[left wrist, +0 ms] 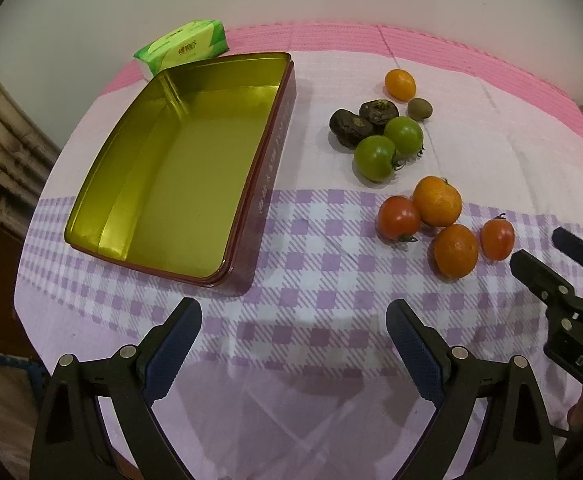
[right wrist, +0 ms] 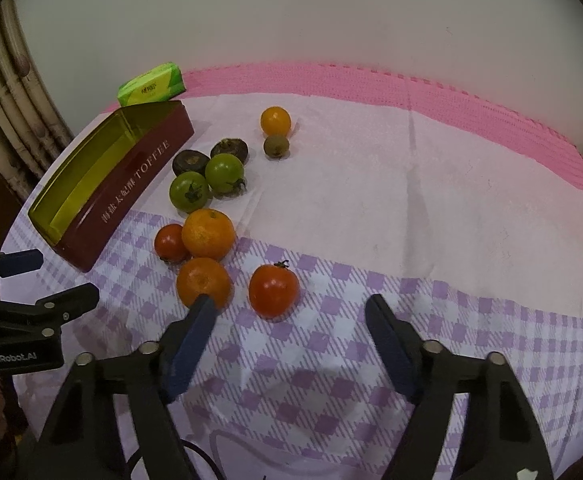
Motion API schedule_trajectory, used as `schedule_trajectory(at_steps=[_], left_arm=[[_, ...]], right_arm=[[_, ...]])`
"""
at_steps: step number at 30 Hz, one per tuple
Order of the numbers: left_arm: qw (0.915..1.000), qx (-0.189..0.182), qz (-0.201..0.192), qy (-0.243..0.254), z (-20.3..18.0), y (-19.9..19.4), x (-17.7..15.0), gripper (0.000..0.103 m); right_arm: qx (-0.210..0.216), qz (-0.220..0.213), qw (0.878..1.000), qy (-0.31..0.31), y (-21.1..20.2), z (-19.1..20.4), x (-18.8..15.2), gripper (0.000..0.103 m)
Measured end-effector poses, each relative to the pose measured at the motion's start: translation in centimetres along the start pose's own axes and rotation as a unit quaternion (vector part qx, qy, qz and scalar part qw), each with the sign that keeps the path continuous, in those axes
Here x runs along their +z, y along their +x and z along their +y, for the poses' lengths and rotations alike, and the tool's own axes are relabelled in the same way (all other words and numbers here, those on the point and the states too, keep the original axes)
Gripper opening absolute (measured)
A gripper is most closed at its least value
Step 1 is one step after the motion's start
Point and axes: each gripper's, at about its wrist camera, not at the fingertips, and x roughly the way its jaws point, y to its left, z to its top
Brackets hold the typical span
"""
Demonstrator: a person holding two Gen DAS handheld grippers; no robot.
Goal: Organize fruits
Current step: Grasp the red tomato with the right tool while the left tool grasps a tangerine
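While both grippers hover low over the checked tablecloth (left wrist: 299, 240), neither holds anything. The left gripper (left wrist: 293, 320) has its two blue-padded fingers spread wide, with only cloth between them, just short of the near corner of the tin. The right gripper (right wrist: 287, 312) is likewise spread apart; its left finger (right wrist: 195, 332) reaches up to the nearest orange (right wrist: 203, 282), overlapping its lower edge in the right wrist view, though whether they touch cannot be told. A red tomato (right wrist: 273, 290) lies just beyond the gap between the fingers.

Behind these, a second orange (right wrist: 208, 234) sits touching a smaller red tomato (right wrist: 170, 243) on its left, at the edge where the purple check gives way to plain pale cloth. Further back, two green tomatoes (right wrist: 207, 182) lie side by side, with two dark, wrinkled fruits (right wrist: 209, 156) right behind them. Furthest of the fruits, a small yellow-orange one (right wrist: 275, 121) rests just beyond a little brown fruit (right wrist: 276, 146), the pair set apart from the green cluster.

To the left of all the fruit stands the open rectangular tin (left wrist: 251, 216), dark red outside with "TOFFEE" lettering on its side and a gold interior holding nothing. At its far end, against the wall, lies a green tissue pack (left wrist: 181, 44) on the pink mat (left wrist: 451, 46).
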Motion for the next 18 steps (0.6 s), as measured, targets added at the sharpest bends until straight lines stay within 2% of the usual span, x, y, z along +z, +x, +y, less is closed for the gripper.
schedule_trajectory(at_steps=[6, 9, 18], left_arm=[[1.0, -0.006, 0.001, 0.003, -0.3, 0.1, 0.0, 0.094], [0.9999, -0.009, 0.004, 0.005, -0.4, 0.2, 0.0, 0.094], [0.9997, -0.017, 0.013, 0.013, -0.7, 0.8, 0.2, 0.094]], right_arm=[[0.003, 0.01, 1.0, -0.011, 0.8, 0.2, -0.2, 0.061], [0.008, 0.02, 1.0, -0.014, 1.7, 0.3, -0.1, 0.052], [0.006, 0.02, 0.999, -0.031, 3.3, 1.0, 0.3, 0.048]])
